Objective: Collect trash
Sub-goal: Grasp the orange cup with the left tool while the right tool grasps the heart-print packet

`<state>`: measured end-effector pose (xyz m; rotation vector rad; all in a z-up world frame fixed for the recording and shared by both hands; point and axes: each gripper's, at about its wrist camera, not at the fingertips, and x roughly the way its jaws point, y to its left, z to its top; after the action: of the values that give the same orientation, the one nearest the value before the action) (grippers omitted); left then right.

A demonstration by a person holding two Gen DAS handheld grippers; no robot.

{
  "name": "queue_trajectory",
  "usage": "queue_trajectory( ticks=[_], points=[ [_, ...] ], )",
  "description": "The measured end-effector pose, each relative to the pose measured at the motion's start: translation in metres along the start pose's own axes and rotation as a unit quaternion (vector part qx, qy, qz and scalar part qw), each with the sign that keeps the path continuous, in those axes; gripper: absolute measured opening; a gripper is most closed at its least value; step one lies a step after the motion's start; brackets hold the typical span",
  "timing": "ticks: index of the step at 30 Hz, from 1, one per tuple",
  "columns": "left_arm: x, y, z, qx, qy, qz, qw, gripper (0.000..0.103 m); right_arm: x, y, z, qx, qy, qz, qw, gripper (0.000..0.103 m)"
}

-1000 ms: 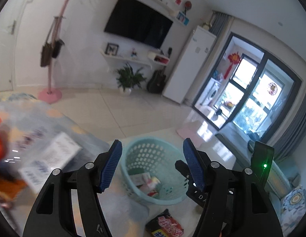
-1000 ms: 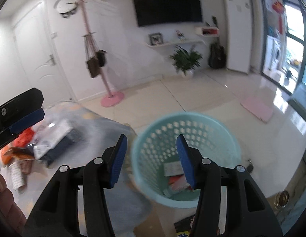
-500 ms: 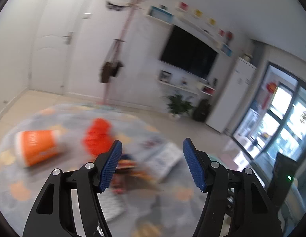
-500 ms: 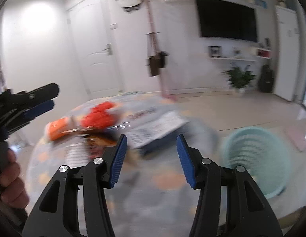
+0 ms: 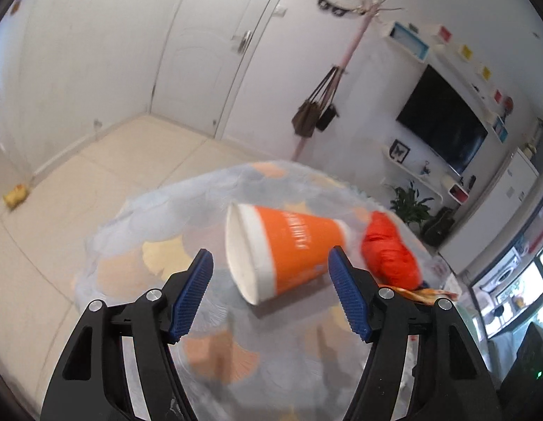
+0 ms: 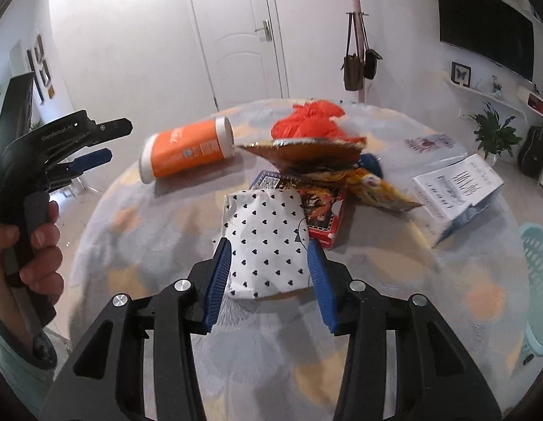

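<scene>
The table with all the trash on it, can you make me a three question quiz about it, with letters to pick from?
1. Where is the orange cup?
A. Standing on the floor
B. Lying on its side on the table
C. Inside the basket

2. What colour is the crumpled plastic bag?
A. Red-orange
B. Green
C. Black

3. How are the fingers of the right gripper?
A. Squeezed shut on the cup
B. Out of sight
C. Open, either side of the white packet with black hearts

Answers: B, the cup lies tipped over on the cloth; A, the bag beside the cup is bright red-orange; C, the blue pads stand apart with the packet between.
</scene>
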<state>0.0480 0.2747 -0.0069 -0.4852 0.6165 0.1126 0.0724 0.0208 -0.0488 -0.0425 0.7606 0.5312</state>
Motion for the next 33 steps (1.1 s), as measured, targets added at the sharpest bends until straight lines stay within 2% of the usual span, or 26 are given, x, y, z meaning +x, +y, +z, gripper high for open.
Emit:
queue_trajectory(
  ticks=[3,6,8,12,13,15,16,18,20,23,28,32,33],
  points=[
    [0.019,0.011,0.001,-0.017,0.021,-0.011,0.9996,0.067,0.011,0.0,0.0,0.003,0.01,-0.007,1.0,0.044],
    [0.035,0.011,0.003,-0.023,0.039,-0.033,0.9984,0.065,0.015,-0.007,0.001,0.012,0.018,-0.006,1.0,0.054],
    [0.043,0.006,0.001,-0.021,0.05,-0.044,0.9976,0.063,0.015,-0.01,0.001,0.017,0.019,0.0,1.0,0.056],
    [0.055,0.004,-0.011,-0.022,0.08,-0.058,0.9949,0.038,0.021,-0.01,0.001,0.018,0.031,0.002,0.999,0.058],
    [0.057,0.003,-0.015,-0.024,0.087,-0.062,0.994,0.037,0.023,-0.009,0.001,0.018,0.034,0.002,0.999,0.058],
    [0.061,0.001,-0.022,-0.029,0.103,-0.08,0.991,0.023,0.025,-0.009,0.001,0.02,0.038,0.003,0.999,0.061],
    [0.062,0.0,-0.025,-0.034,0.111,-0.089,0.9892,0.021,0.026,-0.01,0.001,0.021,0.04,0.004,0.999,0.064],
    [0.057,-0.003,-0.032,-0.036,0.112,-0.103,0.9877,0.011,0.031,-0.009,0.003,0.022,0.048,0.005,0.999,0.066],
    [0.051,-0.01,-0.035,-0.026,0.102,-0.098,0.9896,0.007,0.037,-0.009,0.004,0.023,0.06,0.009,0.998,0.066],
    [0.04,-0.019,-0.041,-0.016,0.086,-0.091,0.992,0.004,0.044,-0.01,0.006,0.031,0.071,0.016,0.997,0.066],
    [0.031,-0.029,-0.05,-0.009,0.081,-0.087,0.9929,0.003,0.05,-0.006,0.011,0.038,0.076,0.017,0.996,0.075],
    [0.027,-0.031,-0.055,-0.004,0.077,-0.082,0.9936,0.003,0.054,0.005,0.011,0.018,0.079,-0.009,0.997,0.074],
    [0.026,-0.031,-0.056,-0.004,0.076,-0.082,0.9937,0.003,0.054,0.007,0.011,0.013,0.079,-0.016,0.997,0.069]
  ],
)
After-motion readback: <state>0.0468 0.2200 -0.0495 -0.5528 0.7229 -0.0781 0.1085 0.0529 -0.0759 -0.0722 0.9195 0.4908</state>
